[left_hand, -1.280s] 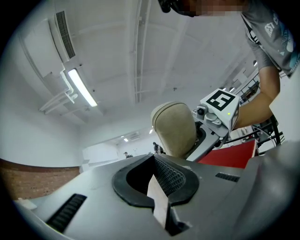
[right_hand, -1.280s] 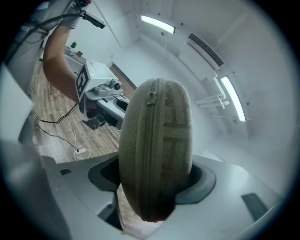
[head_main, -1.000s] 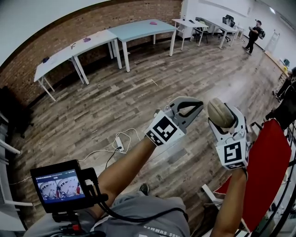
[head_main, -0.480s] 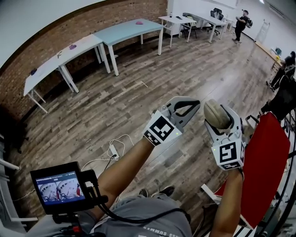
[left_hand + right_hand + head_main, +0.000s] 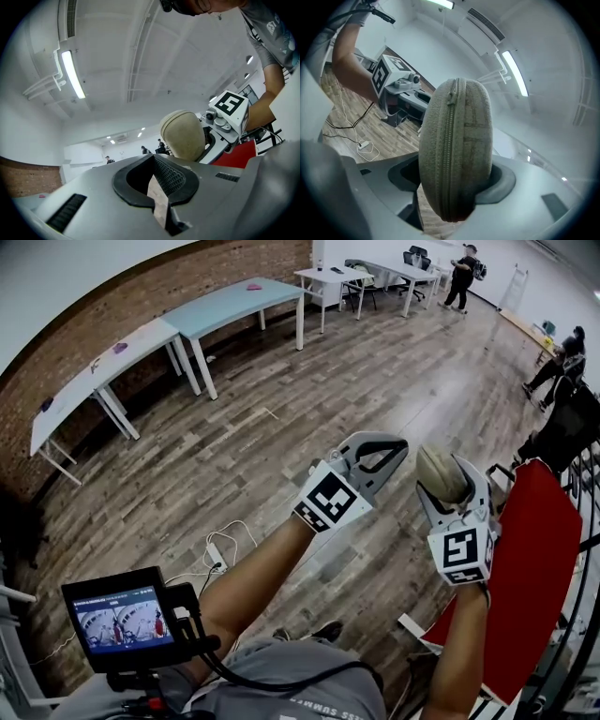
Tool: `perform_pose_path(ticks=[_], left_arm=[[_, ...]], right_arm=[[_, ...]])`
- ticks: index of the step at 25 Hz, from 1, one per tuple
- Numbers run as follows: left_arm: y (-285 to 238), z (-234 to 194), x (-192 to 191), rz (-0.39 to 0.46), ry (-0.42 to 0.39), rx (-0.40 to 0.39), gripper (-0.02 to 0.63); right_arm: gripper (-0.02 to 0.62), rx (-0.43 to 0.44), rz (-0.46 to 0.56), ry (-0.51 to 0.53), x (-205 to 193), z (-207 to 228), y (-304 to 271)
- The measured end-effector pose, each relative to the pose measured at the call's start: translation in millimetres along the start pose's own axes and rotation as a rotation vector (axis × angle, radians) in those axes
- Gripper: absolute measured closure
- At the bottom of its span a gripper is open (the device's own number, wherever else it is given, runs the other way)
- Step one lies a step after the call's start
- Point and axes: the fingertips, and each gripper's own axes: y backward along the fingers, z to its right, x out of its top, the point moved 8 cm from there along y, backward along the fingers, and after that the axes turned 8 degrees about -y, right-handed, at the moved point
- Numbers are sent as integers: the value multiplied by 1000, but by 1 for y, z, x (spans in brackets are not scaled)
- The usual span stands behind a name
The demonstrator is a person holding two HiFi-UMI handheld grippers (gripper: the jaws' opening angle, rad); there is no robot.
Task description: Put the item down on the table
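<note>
Far surfaces (image 5: pixel 234 301) slide left as head view pans. Right tongs (image 5: pixel 450 486) pinch zippered case (image 5: pixel 441 470); left tongs (image 5: pixel 401 446) pressed together, empty. Only floor (image 5: pixel 272 465) below: a slip drops it.

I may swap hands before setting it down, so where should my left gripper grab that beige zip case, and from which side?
Take the free rounded top half of the zip case, above the right gripper, which clamps its lower part. Pinch across the two broad fabric faces, probably coming from above. The left gripper is shut, so open it first.
</note>
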Motion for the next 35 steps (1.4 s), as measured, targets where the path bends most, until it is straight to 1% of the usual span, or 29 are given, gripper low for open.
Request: perform_pose_path(ticks=[7, 11, 13, 17, 20, 23, 26, 31, 35], left_arm=[[-56, -9, -10, 6, 5, -6, 601], [-92, -4, -16, 29, -21, -28, 601], [-109, -2, -21, 42, -28, -58, 601], [-140, -12, -37, 85, -3, -124, 601], [-161, -16, -46, 113, 7, -205, 601], [-175, -28, -54, 142, 8, -263, 601], [-187, -42, -62, 158, 7, -307, 601], [-202, -53, -78, 162, 19, -377, 601], [-218, -60, -85, 180, -9, -456, 601]], right_arm=[[321, -66, -41, -68, -31, 39, -11], [321, -130, -61, -111, -60, 61, -15], [321, -170, -85, -155, -73, 68, -17], [321, -246, -141, -224, -88, 80, -32], [321, -311, -193, -294, -96, 87, -40], [321, -379, -240, -331, -95, 97, -50], [321, -447, -266, -372, -93, 109, -60], [321, -508, -309, -425, -98, 111, -73], [321, -575, -346, -476, -103, 121, -82]])
